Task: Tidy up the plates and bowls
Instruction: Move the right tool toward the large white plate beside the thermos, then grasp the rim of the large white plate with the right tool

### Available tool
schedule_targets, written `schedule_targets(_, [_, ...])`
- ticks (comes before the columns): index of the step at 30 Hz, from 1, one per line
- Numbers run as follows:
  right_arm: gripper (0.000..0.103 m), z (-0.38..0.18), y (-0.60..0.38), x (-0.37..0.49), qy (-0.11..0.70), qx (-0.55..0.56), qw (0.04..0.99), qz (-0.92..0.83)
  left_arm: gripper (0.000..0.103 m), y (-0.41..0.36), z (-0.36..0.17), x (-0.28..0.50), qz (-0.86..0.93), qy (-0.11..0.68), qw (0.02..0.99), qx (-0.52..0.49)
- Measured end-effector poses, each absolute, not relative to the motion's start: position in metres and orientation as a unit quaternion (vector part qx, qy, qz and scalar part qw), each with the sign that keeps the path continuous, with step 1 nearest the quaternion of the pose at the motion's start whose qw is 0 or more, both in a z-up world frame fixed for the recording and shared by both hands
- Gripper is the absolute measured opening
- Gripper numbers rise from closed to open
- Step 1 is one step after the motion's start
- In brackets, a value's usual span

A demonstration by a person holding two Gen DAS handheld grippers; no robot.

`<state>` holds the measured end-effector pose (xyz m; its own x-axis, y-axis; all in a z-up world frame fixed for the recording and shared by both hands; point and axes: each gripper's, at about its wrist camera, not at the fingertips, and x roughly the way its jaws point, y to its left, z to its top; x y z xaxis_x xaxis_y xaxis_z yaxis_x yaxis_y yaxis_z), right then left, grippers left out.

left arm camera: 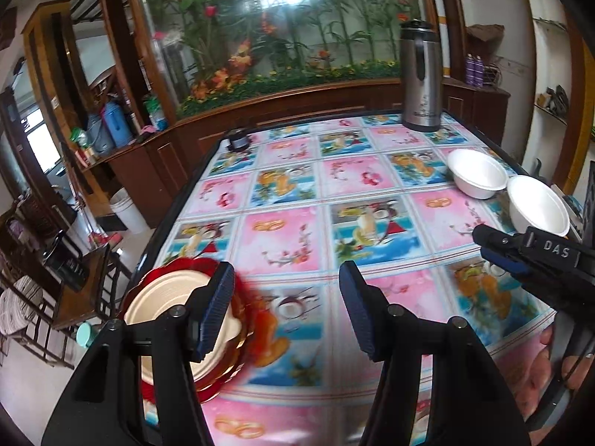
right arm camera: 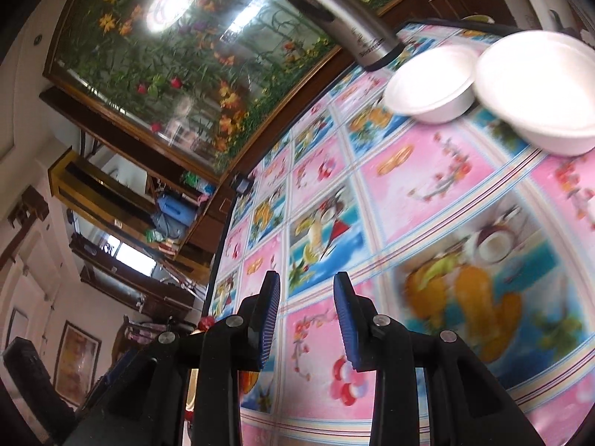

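Note:
A cream plate (left arm camera: 163, 304) lies on a red scalloped plate (left arm camera: 245, 312) at the table's near left edge, partly hidden by my left finger. My left gripper (left arm camera: 286, 308) is open and empty just right of them. Two white bowls stand at the right side: one farther (left arm camera: 476, 178) (right arm camera: 431, 81), one nearer (left arm camera: 535, 204) (right arm camera: 535, 89). My right gripper (right arm camera: 306, 319) is open and empty, tilted, low over the tablecloth, short of the bowls. It also shows in the left wrist view (left arm camera: 494, 249).
A steel thermos jug (left arm camera: 420, 74) (right arm camera: 342, 18) stands at the table's far right. A small dark object (left arm camera: 238, 140) sits at the far left edge. The table (left arm camera: 282, 230) has a bright patterned cloth. Chairs and cabinets stand to the left.

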<state>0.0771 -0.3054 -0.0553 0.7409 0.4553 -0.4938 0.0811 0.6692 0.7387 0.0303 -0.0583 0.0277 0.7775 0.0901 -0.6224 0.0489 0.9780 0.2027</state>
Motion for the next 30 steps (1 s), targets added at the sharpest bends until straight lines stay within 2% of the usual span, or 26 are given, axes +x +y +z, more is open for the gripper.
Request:
schedule_targets(19, [0.034, -0.04, -0.459, 0.051, 0.268, 0.442, 0.856, 0.016, 0.057, -0.174, 0.031, 0.062, -0.055, 0.33, 0.928, 0.162])
schedule_targets(30, [0.035, -0.054, -0.534, 0.036, 0.251, 0.463, 0.849, -0.043, 0.057, -0.241, 0.02, 0.078, -0.093, 0.338, 0.917, 0.19])
